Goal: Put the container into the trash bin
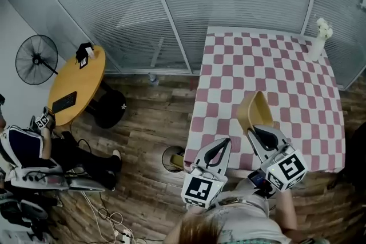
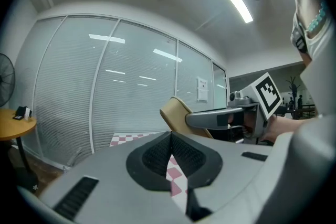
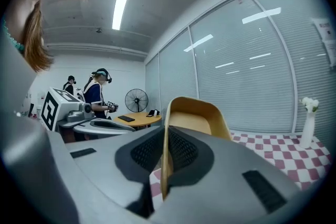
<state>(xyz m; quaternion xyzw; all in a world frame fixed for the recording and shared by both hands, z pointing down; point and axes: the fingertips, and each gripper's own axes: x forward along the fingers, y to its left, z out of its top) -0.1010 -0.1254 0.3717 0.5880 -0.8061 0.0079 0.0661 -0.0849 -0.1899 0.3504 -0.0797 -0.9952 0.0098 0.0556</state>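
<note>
While the head view's centre-right shows the right gripper (image 1: 255, 131) pinching a smooth tan, curved container (image 1: 254, 110) above the checked tablecloth (image 1: 297, 74), a round trash bin (image 1: 171, 158) sits lower centre.

Left gripper view: the left gripper (image 2: 170, 136) has its ribbed pads (image 2: 157, 156) clenched together, empty.

Right gripper view, centre: jaws clamp the container's thin wall.

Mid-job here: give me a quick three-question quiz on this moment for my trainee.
1. True or false: the right gripper is shut on the container's wall.
2. Where is the bin? A) on the floor by the table; B) on the table; C) beside the fan.
3. Fill in: the left gripper is shut and holds ____.

Key: 1 true; 2 A; 3 nothing.
</note>
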